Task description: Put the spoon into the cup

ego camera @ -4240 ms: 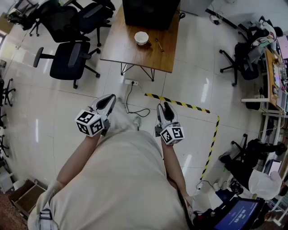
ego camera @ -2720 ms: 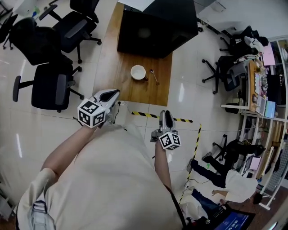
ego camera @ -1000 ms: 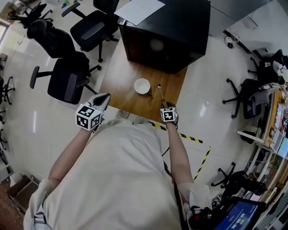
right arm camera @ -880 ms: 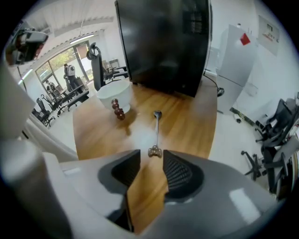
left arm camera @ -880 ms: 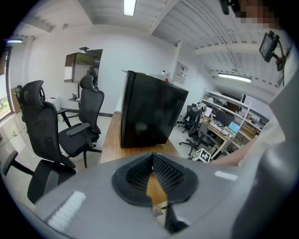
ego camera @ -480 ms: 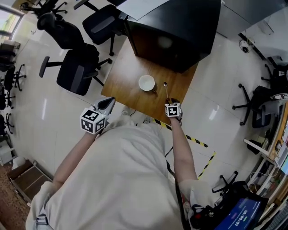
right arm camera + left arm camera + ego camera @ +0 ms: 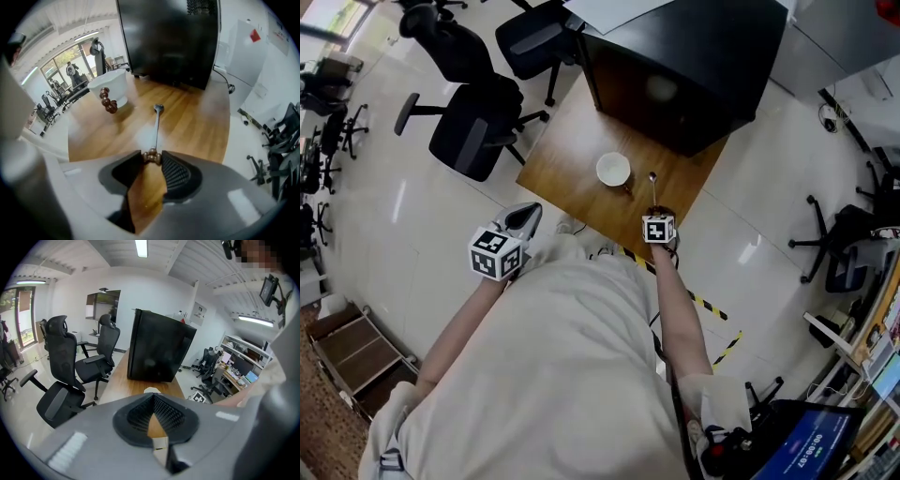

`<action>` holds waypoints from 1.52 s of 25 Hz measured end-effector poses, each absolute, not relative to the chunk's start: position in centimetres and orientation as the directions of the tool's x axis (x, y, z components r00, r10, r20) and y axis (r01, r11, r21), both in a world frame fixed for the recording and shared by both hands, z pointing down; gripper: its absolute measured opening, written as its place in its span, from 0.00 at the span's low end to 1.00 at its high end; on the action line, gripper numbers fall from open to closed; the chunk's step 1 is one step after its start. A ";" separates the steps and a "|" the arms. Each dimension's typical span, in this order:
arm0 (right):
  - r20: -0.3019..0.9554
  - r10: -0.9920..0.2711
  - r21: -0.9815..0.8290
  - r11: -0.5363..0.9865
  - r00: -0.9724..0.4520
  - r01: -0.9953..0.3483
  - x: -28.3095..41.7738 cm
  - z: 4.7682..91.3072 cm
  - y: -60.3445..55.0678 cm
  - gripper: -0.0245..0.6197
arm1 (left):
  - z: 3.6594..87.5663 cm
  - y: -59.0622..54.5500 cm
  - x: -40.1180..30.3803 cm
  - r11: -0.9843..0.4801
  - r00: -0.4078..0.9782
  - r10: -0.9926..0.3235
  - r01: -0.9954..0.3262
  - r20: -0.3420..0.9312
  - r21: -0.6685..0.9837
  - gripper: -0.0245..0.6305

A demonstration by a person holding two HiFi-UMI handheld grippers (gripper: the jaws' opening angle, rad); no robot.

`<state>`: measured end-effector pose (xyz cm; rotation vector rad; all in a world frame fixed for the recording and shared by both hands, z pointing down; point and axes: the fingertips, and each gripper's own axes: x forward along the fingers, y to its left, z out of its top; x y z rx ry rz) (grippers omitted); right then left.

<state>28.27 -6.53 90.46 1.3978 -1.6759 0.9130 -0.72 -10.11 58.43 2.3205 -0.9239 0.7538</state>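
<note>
Just now the right claw [image 7: 152, 157] points steeply down at the tabletop [image 7: 201, 122]. Its jaws stand apart, with the beaded end of the spoon [image 7: 156, 124] between their tips. That spoon lies flat on the wood, bowl away from the claw. It sits just right of the white cup [image 7: 115, 86] without touching it. The left claw [image 7: 153, 398] hangs beside the person's body, short of the tabletop, jaws together with nothing between them.
</note>
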 end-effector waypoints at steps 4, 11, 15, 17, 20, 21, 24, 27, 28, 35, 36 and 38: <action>0.884 -0.450 -0.063 0.147 -0.123 -0.987 28.3 90.1 -6.2 0.24 | 58.6 -9.6 -0.5 -0.608 0.602 -0.448 -0.747 0.661 0.268 0.04; 0.833 -0.530 -0.148 0.065 -0.160 -0.987 29.3 87.2 -6.9 0.24 | 59.0 -10.3 0.3 -0.618 0.617 -0.448 -0.737 0.647 0.275 0.04; 0.794 -0.585 -0.187 0.025 -0.166 -0.982 29.8 83.7 -7.5 0.23 | 58.7 -11.8 0.5 -0.616 0.629 -0.445 -0.732 0.637 0.292 0.04; 0.776 -0.609 -0.215 -0.014 -0.162 -0.977 29.9 82.3 -7.9 0.23 | 58.5 -12.4 1.0 -0.632 0.646 -0.436 -0.715 0.627 0.298 0.04; 0.751 -0.640 -0.232 -0.031 -0.159 -0.972 29.3 80.3 -8.6 0.23 | 58.2 -13.7 1.1 -0.641 0.665 -0.436 -0.702 0.607 0.309 0.04; 0.744 -0.650 -0.233 -0.029 -0.159 -0.972 29.1 79.6 -8.7 0.23 | 58.1 -14.0 1.0 -0.638 0.668 -0.438 -0.702 0.602 0.315 0.04; 0.713 -0.682 -0.245 -0.021 -0.165 -0.969 28.2 77.1 -9.3 0.23 | 58.3 -14.5 0.8 -0.636 0.679 -0.430 -0.696 0.595 0.334 0.04; 0.673 -0.718 -0.271 -0.014 -0.179 -0.963 26.9 74.4 -10.2 0.23 | 58.5 -15.0 0.3 -0.631 0.688 -0.424 -0.691 0.589 0.352 0.04; 0.661 -0.728 -0.275 -0.007 -0.183 -0.961 26.5 73.6 -10.5 0.23 | 58.5 -15.2 0.0 -0.629 0.689 -0.428 -0.692 0.586 0.355 0.04; 0.625 -0.740 -0.247 0.113 -0.247 -0.962 22.8 70.5 -12.1 0.23 | 58.6 -15.8 -1.9 -0.611 0.691 -0.440 -0.698 0.574 0.372 0.04; 0.625 -0.737 -0.248 0.127 -0.259 -0.960 22.2 70.5 -12.2 0.23 | 58.7 -15.9 -2.3 -0.608 0.690 -0.443 -0.700 0.572 0.373 0.04; 0.627 -0.728 -0.255 0.144 -0.277 -0.956 21.3 70.8 -12.4 0.23 | 58.7 -16.1 -3.0 -0.602 0.688 -0.451 -0.705 0.569 0.375 0.04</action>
